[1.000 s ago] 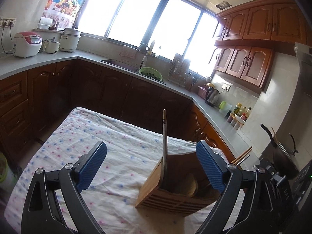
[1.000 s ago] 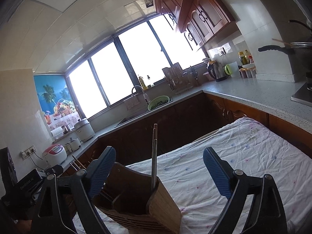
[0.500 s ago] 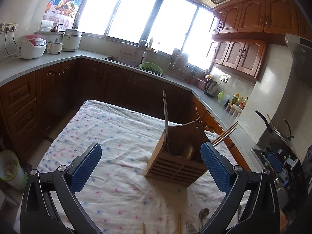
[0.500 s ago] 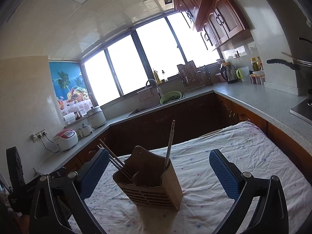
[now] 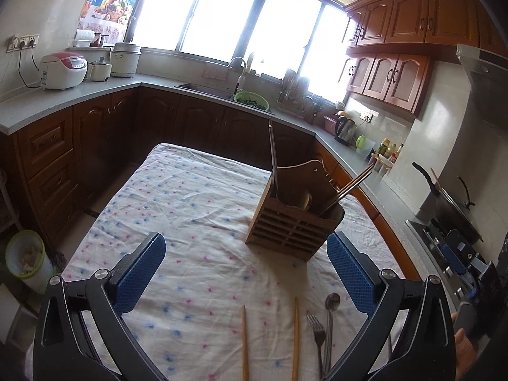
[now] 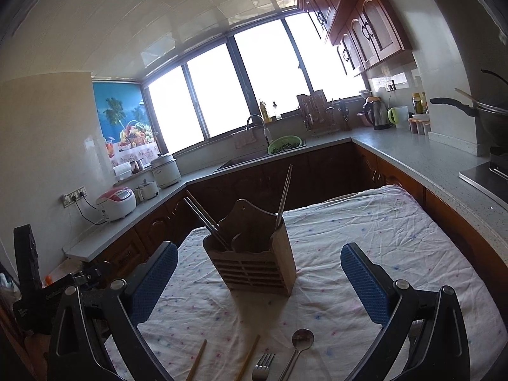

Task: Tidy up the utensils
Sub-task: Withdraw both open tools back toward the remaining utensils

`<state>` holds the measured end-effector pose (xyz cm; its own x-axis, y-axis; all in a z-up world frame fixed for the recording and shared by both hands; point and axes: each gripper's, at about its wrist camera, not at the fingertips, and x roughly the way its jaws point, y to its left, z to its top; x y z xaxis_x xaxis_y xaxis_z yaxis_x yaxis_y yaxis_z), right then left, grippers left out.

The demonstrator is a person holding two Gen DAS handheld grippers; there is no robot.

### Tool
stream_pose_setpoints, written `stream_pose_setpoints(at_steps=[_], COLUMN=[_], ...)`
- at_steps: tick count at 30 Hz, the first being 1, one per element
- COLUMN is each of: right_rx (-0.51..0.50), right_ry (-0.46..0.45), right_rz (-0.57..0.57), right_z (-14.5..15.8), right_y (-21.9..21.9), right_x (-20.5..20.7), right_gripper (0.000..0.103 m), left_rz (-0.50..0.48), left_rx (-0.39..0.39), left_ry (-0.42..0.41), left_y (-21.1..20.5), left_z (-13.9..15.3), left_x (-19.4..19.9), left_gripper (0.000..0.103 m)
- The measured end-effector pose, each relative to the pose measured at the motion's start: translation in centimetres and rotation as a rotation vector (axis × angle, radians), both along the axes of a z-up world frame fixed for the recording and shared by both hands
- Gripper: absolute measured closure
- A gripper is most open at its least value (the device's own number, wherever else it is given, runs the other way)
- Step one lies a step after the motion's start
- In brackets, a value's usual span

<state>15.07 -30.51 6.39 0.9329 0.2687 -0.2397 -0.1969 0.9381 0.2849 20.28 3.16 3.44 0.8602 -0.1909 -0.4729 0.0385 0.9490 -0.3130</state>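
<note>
While both hand-held grippers hover over a kitchen table, a wooden utensil holder (image 5: 293, 219) stands upright on the flower-print tablecloth (image 5: 177, 209), right of centre in the left wrist view and near the middle in the right wrist view. The left gripper (image 5: 246, 273) has its blue-padded jaws spread wide with nothing between them; the right gripper (image 6: 258, 281) is likewise spread wide and empty, the holder seen beyond its fingers and clear of both pads.

Inside the holder, a pair of metal chopsticks (image 5: 273, 155) rises almost straight up from one end compartment, and a second pair (image 5: 352, 187) leans outward from the opposite end. A rounded wooden piece shows in the middle section, though what it is cannot be told.

On the cloth nearer the cameras, well apart from the holder, lie two wooden chopsticks (image 5: 244, 339), set side by side with a gap between them. Just beside them rest a metal fork (image 5: 317, 333) and a metal spoon (image 5: 331, 304), close together, bowl and tines pointing toward the holder.

Behind the table, a grey countertop (image 5: 63, 98) carries a rice cooker (image 5: 63, 70) and, by the sink, a green colander (image 5: 250, 100) under bright windows.
</note>
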Motion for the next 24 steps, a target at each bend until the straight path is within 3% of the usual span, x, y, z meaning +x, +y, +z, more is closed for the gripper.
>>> stream_pose_setpoints(at_steps=[24], right_rx=[-0.074], right_ry=[0.136], right_rz=[0.049], right_z=[-4.2], right_y=[1.2], right_x=[-4.8], right_gripper=[0.0], left_rz=[-0.066], left_rx=[0.066], left_ry=[0.17], left_y=[-0.8], left_z=[-5.2], left_x=[-4.1], left_gripper=[0.0])
